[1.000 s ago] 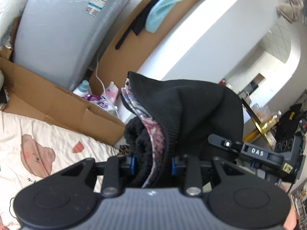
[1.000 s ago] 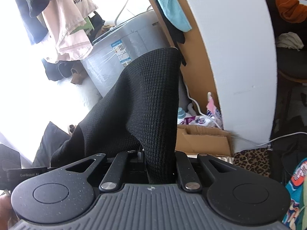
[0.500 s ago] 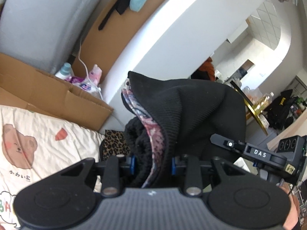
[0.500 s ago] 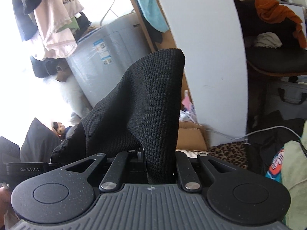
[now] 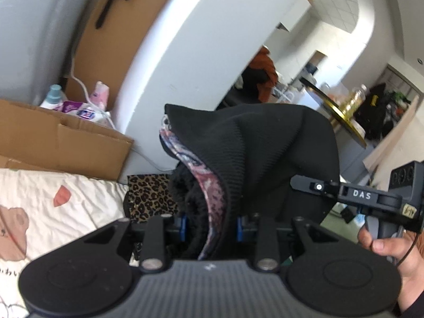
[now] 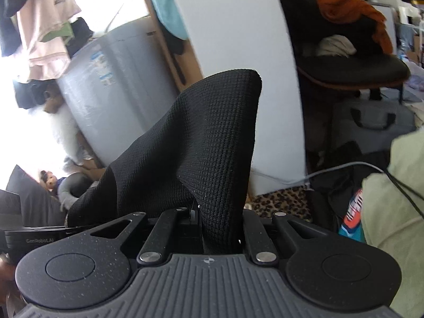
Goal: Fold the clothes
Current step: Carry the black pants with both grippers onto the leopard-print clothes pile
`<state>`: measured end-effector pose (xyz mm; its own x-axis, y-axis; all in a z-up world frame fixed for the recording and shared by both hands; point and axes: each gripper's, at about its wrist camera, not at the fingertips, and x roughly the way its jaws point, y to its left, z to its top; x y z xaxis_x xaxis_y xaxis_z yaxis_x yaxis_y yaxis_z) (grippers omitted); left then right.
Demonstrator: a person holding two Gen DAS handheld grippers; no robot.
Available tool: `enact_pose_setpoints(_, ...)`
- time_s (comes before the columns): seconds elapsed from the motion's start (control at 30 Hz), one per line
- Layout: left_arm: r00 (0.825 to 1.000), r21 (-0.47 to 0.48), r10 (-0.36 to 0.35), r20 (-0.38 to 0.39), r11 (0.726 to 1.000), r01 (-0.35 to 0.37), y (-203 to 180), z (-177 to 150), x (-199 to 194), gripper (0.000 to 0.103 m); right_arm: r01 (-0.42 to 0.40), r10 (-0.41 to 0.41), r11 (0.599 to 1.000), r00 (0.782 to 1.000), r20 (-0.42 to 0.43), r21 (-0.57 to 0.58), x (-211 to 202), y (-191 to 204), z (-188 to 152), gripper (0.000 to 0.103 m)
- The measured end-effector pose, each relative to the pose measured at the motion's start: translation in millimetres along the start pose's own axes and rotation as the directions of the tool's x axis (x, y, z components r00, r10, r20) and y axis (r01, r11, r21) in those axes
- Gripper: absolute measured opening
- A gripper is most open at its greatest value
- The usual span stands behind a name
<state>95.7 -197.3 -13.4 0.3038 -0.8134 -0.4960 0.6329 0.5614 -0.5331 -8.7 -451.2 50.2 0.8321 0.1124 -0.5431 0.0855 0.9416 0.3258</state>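
Black knit garment held aloft between both claws

The left claw (image 5: pixel 210 225) clenches a bunched edge of the black knit garment (image 5: pixel 265 153), its patterned lining (image 5: pixel 209 185) showing; the right claw (image 6: pixel 212 228) pinches another corner, above the bear-print bedsheet (image 5: pixel 39 206). The thick bunch could slip loose. Since a second ago both views have swung rightward; the grips are unchanged.

Left gripper (image 5: pixel 210 228) clamped on bunched black garment (image 5: pixel 265 153), raised. Right gripper (image 6: pixel 212 228) likewise pinched on it, lifted alongside; a hand (image 5: pixel 392 251) gripped its handle.
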Motion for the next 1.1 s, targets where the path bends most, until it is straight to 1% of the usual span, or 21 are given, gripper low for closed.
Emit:
enact_pose_setpoints(0.07, 1.000, 0.003, -0.008, -0.008, 1.000, 0.008, 4.3, -3.7, 9.2, 0.034, 0.014, -0.014, 1.000, 1.000, 0.006, 0.010, 4.6, -8.0, -8.3, 0.009)
enact_pose_setpoints(0.23, 0.999, -0.029, -0.039, -0.018, 0.999, 0.038, 17.3, -15.7, 33.3, 0.034, 0.050, -0.051, 0.998, 0.999, 0.010, 0.033, 16.3, -26.9, -25.4, 0.009)
enact_pose_setpoints(0.33, 0.998, -0.034, -0.054, -0.018, 0.998, 0.053, 25.0, -23.7, 47.5, 0.034, 0.077, -0.077, 0.997, 0.997, 0.004, 0.019, 25.8, -34.7, -32.9, 0.009)
enact_pose_setpoints(0.5, 0.997, -0.073, -0.078, -0.017, 0.994, 0.077, 43.0, -41.6, 76.4, 0.034, 0.115, -0.115, 0.993, 0.993, -0.004, -0.015, 46.0, -44.1, -41.3, 0.009)
enact_pose_setpoints(0.57, 0.996, -0.076, -0.087, -0.018, 0.993, 0.085, 47.4, -50.0, 88.7, 0.034, 0.152, -0.153, 0.988, 0.988, -0.017, -0.023, 54.9, -49.8, -48.8, 0.008)
enact_pose_setpoints(0.73, 0.994, -0.084, -0.108, -0.019, 0.991, 0.106, 58.3, -71.0, 119.5, 0.034, 0.209, -0.210, 0.978, 0.977, -0.045, -0.022, 73.1, -68.0, -70.8, 0.008)
enact_pose_setpoints(0.87, 0.993, -0.081, -0.118, -0.026, 0.990, 0.116, 60.4, -88.8, 144.2, 0.034, 0.254, -0.256, 0.966, 0.965, -0.050, -0.040, 84.1, -82.3, -88.2, 0.008)
enact_pose_setpoints(1.07, 0.989, -0.130, -0.150, 0.008, 0.980, 0.150, 64.3, -108.6, 168.3, 0.034, 0.306, -0.309, 0.950, 0.950, -0.039, -0.066, 99.6, -105.2, -101.3, 0.008)
enact_pose_setpoints(1.1, 0.989, -0.139, -0.144, 0.015, 0.980, 0.145, 65.7, -110.4, 171.2, 0.034, 0.312, -0.315, 0.947, 0.948, -0.037, -0.073, 103.5, -108.5, -102.7, 0.008)
